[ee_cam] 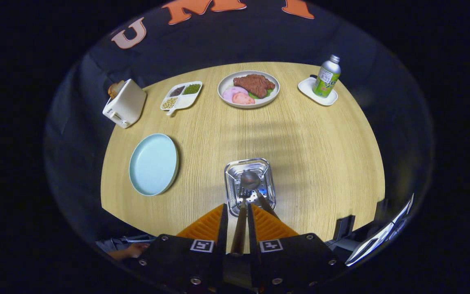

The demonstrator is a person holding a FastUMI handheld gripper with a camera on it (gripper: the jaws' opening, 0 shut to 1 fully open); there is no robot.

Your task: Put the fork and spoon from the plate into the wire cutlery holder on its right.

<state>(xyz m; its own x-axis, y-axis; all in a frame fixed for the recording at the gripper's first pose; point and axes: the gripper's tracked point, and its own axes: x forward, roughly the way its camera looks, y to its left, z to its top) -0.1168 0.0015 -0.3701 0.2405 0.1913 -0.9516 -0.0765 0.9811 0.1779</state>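
Progress check, approx. near the end: the light-blue plate [153,164] sat bare on the wooden table [320,155], w/ no cutlery left on it, well to the left of the wire cutlery holder [250,185]. The spoon [250,179] was already inside the holder, bowl up, its handle angling down toward the near-right corner. The fork [240,212] was the item in hand: the gripper [238,218] had its fingers nearly closed, both pressing on the fork's handle, w/ the handle running back between them and the tines reaching over the holder's near rim, next to the spoon bowl. Couldn't tell whether the tines were touching the holder's floor or hanging just above it. So, judging from that, spoon done, fork approx. in position but not released; what was left was prob. just to let go and back off. Other stuff well beyond the holder and not involved: toaster [124,103], divided snack tray [181,96], plate of meat [248,88], can on a small white dish [327,77].
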